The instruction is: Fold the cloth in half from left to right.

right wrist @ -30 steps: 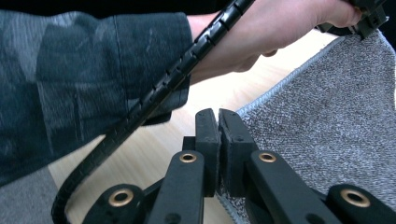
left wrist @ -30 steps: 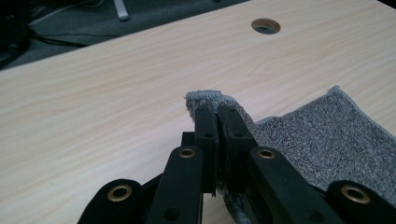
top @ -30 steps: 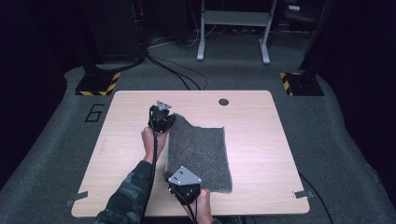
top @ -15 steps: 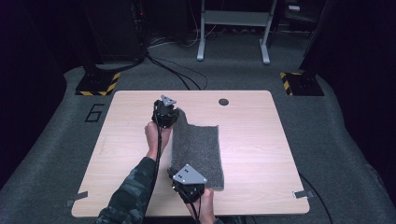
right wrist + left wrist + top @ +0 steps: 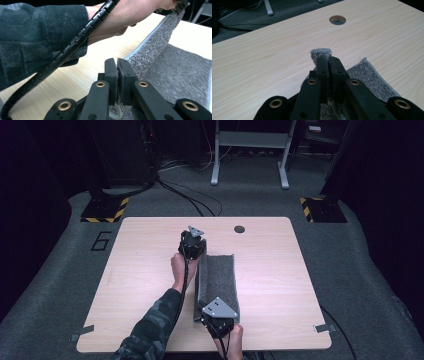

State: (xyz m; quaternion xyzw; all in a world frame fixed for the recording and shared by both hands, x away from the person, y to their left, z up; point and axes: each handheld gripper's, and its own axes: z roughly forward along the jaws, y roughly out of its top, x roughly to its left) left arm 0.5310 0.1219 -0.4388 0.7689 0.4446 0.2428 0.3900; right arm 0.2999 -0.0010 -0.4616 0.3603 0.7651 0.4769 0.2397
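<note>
A grey knitted cloth (image 5: 220, 282) lies on the wooden table (image 5: 140, 280), its left edge lifted and folding over toward the right. My left gripper (image 5: 192, 246) holds the far left corner, jaws shut on the cloth (image 5: 321, 52) just above the tabletop. My right gripper (image 5: 218, 317) is shut on the near left corner at the table's front; the lifted cloth edge (image 5: 152, 42) runs from its jaws up to the other gripper (image 5: 180, 5). My left gripper (image 5: 326, 62) and right gripper (image 5: 117, 63) each show cloth pinched between closed jaws.
A round cable hole (image 5: 239, 228) sits near the table's far edge, right of the left gripper. A sleeved forearm (image 5: 155, 325) and black cable (image 5: 72, 45) cross left of the cloth. Metal stand legs (image 5: 250, 175) and floor cables lie beyond the table.
Both grippers have carried the cloth's left edge up and rightward, so the flat spread cloth is now a narrower strip with its left side raised. The left gripper also moved farther back.
</note>
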